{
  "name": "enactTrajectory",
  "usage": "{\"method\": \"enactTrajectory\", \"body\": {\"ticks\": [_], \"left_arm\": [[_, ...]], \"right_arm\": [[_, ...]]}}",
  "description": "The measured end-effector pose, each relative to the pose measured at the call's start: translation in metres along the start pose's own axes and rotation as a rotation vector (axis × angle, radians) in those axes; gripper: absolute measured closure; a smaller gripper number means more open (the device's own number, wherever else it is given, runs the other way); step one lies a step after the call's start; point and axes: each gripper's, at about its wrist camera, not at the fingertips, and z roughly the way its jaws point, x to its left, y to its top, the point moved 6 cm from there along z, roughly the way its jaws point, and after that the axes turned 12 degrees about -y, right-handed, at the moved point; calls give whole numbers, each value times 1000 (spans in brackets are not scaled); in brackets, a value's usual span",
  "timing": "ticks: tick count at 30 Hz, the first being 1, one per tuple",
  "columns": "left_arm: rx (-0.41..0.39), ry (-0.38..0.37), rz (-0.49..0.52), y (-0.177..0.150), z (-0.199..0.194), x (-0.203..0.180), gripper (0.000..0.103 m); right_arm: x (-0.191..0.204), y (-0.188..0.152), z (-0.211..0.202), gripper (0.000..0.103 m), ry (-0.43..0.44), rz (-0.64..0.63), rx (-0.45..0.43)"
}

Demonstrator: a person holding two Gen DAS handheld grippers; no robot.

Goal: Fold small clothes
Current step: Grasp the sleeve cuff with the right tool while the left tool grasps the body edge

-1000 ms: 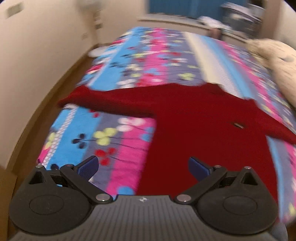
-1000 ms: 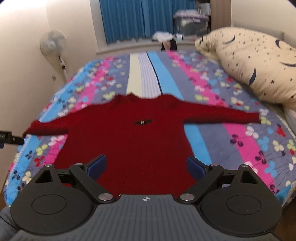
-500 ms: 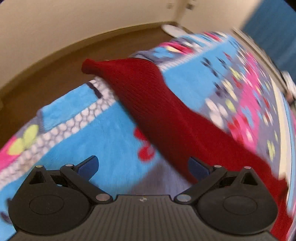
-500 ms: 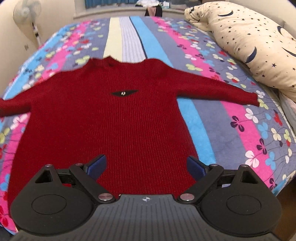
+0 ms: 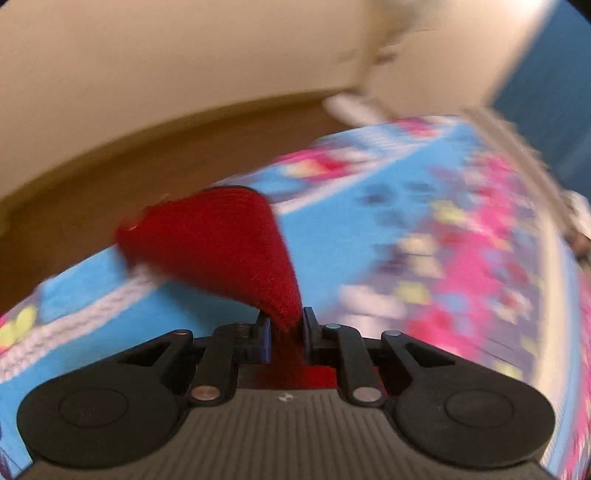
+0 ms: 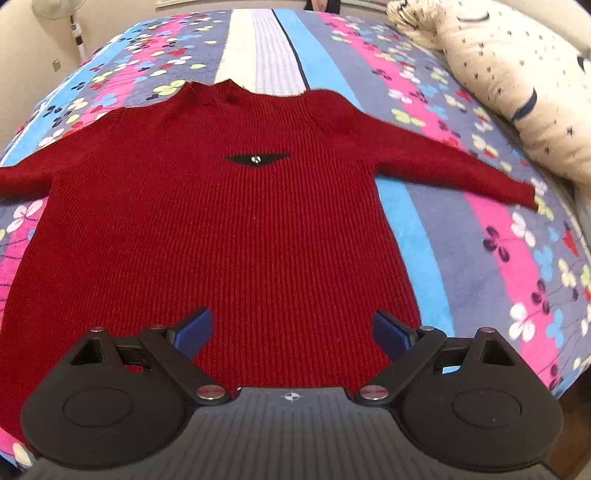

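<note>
1. red sweater [image 6: 236, 236] is lying flat, front up, on the flowery striped bedspread [image 6: 480, 236], neck toward the far end of the bed, both sleeves spread out to the sides.
2. there's a small black patch [image 6: 257, 159] on the sweater's chest, pretty much centred.
3. the left gripper [image 5: 286, 325] is out at the end of the sweater's left sleeve [image 5: 218, 240], jaws closing in narrow with the red knit pinched between the blue pads. the cuff end bunches up past the fingers, near the edge of the bedspread with the brown floor [image 5: 147, 158] beyond it. that view is blurry so can't say much more.
4. the right gripper [image 6: 291, 328] hangs over the sweater's bottom hem, jaws wide apart, nothing between them, just the red knit below.
5. the sweater's right sleeve [image 6: 443, 162] stretches out toward the cream pillow [image 6: 517, 81] with the dark little stars, cuff ending near it.
6. a white fan [image 6: 62, 14] stands off the far left corner of the bed.
</note>
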Motion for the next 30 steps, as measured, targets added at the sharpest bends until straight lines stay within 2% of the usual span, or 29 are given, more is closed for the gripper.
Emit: {"method": "enactTrajectory", "body": {"ticks": [3,5,6,7,8,9,10,12,13,15,19,21,23,26,30], "left_arm": [[-20,-190,147,-37,-33,-101,86],[-30,-307,278,-84,-55,-166,85],[-11,-371,358,-115,-63,-193,83],[34,-450,438,-153,-69,-217,60],[107,-523,502,-191,-72,-231,20],[181,-564,572,-227,-74,-238,7],[200,-562,639,-260,-76,-236,0],[196,-506,756,-295,-74,-219,0],[221,-479,775,-301,-67,-206,0],[233,-419,724,-290,-54,-174,0],[186,-245,577,-226,-24,-111,0],[176,-190,510,-197,-15,-93,0],[197,-175,471,-174,-5,-89,0],[247,-215,470,-162,4,-95,0],[330,-257,594,-187,9,-112,0]], "right_arm": [[-8,-7,6,10,0,17,17],[-16,-9,7,10,-12,28,15],[-21,-9,7,10,-17,38,13],[-26,-9,7,10,-21,51,11],[-31,-10,8,10,-24,64,12],[-36,-11,10,10,-29,75,14],[-40,-11,13,10,-35,86,19],[-50,-10,19,10,-38,109,24],[-55,-9,22,10,-41,123,25],[-63,-6,30,10,-45,145,24],[-70,13,52,10,-13,192,11],[-68,32,64,10,38,229,-13],[-65,59,78,11,78,272,-40],[-61,104,105,12,143,362,-80],[-62,153,154,16,202,553,-55]]}}
